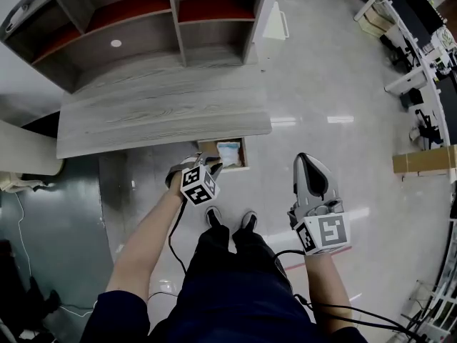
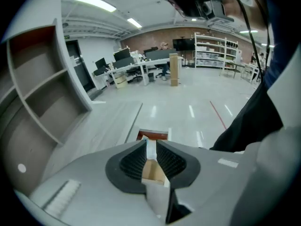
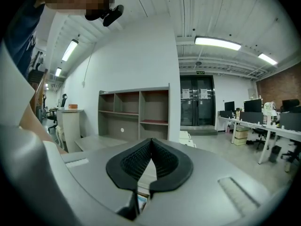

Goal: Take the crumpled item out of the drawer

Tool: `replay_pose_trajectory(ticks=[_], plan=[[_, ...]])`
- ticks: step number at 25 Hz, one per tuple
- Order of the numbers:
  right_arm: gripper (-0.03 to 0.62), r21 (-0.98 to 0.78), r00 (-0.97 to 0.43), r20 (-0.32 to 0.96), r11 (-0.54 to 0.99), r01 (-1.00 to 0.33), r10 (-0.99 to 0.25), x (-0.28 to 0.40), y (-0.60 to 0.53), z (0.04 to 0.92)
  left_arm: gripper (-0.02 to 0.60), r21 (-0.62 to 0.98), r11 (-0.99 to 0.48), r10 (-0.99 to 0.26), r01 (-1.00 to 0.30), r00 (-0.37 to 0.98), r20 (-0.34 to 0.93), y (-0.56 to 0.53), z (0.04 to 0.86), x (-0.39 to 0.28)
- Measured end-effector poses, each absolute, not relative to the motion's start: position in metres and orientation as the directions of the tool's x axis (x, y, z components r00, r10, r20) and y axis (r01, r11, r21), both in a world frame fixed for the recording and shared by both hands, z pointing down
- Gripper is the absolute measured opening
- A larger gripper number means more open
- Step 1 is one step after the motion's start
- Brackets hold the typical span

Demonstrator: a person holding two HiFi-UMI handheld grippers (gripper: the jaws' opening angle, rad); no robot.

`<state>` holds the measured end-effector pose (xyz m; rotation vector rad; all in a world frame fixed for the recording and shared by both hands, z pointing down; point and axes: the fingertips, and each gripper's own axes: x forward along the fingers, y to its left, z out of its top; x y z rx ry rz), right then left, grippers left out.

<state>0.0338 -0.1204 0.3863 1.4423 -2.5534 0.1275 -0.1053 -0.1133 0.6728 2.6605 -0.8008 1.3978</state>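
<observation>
Under the front edge of the grey wooden desk (image 1: 157, 113), a small drawer (image 1: 246, 156) stands pulled out. Inside it lies the crumpled white and pale-blue item (image 1: 229, 151). My left gripper (image 1: 208, 165) is at the drawer's left front corner, shut on the drawer's thin wall. In the left gripper view that light wooden wall (image 2: 152, 166) sits clamped between the ribbed pads of the left gripper (image 2: 151, 144), with the drawer's reddish inside (image 2: 153, 135) beyond. To the right of the drawer, my right gripper (image 1: 303, 160) hangs over bare floor, shut and holding nothing (image 3: 151, 142).
A grey shelf unit (image 1: 143, 27) with red-lined compartments stands on the back of the desk; the right gripper view also shows this shelf unit (image 3: 136, 112). The person's shoes (image 1: 228, 219) stand just before the drawer. A cardboard box (image 1: 423, 160) and office desks (image 1: 421, 48) lie far right.
</observation>
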Motion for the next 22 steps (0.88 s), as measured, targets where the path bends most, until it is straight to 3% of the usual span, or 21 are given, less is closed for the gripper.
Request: replay_pose_trajectory(ticks=[8,22], plan=[[0.006,-0.061,-0.460,0.288,0.464,-0.884,-0.840,0.070,-0.129,0.435,0.066,-0.143,-0.951,-0.246,-0.275,0.393,0.886,-0.123,0.753,-0.074],[0.006,-0.174,-0.354,0.401,0.309,-0.935,-0.845,0.136,-0.126,0.505,0.067,0.010,-0.982,-0.037,-0.190,0.240,0.970,-0.134,0.863,-0.057]])
